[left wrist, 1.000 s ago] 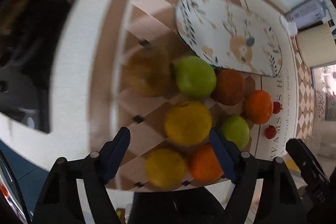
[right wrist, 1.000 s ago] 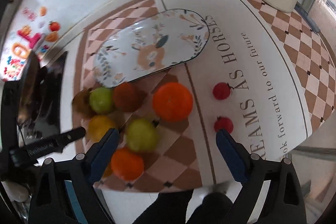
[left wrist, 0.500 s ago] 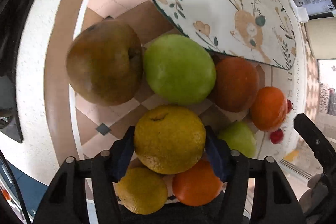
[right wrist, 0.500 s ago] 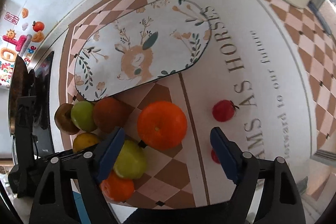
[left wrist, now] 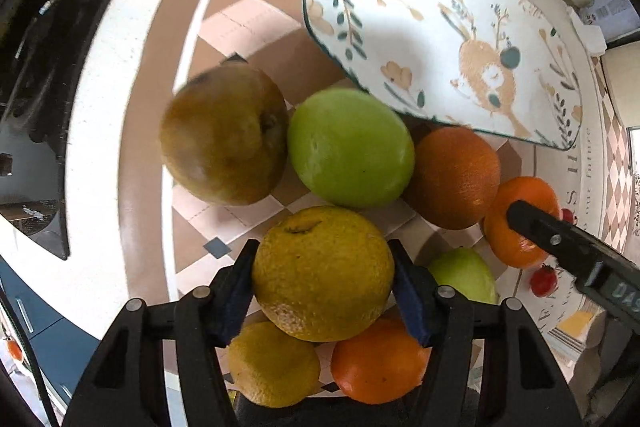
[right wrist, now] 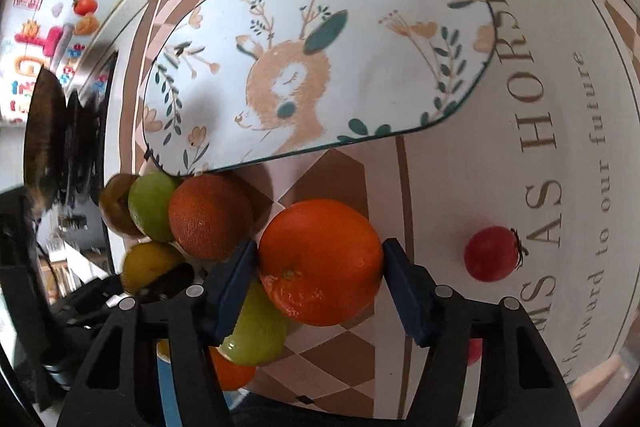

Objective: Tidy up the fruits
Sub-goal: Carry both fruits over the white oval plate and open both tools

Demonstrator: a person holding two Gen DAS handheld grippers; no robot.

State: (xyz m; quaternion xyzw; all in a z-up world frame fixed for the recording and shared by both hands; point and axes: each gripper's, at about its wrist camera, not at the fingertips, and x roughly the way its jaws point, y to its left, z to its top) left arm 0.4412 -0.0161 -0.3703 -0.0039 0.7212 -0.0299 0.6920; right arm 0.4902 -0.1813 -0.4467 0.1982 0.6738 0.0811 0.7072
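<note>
My left gripper (left wrist: 323,255) points down and is shut on a yellow-green citrus (left wrist: 320,275), with both blue pads against its sides. The jaws of my right gripper (right wrist: 320,251) are closing on a bright orange (right wrist: 320,263), and both pads touch its flanks. One black finger (left wrist: 568,251) of the right gripper shows in the left wrist view, in front of that orange (left wrist: 516,199). Behind the fruit lies an oval plate (left wrist: 440,7) with a deer print (right wrist: 360,7), with nothing on it.
Around the held fruit lie a brown pear (left wrist: 224,135), a green apple (left wrist: 350,147), a dark orange (left wrist: 452,179), a second green apple (right wrist: 256,331), a small yellow citrus (left wrist: 272,363) and another orange (left wrist: 376,359). A cherry tomato (right wrist: 492,253) sits to the right on the lettered mat.
Both grippers came down onto the fruit pile. The left jaws closed on the yellow-green citrus. The right jaws narrowed from wide apart until they reached the bright orange.
</note>
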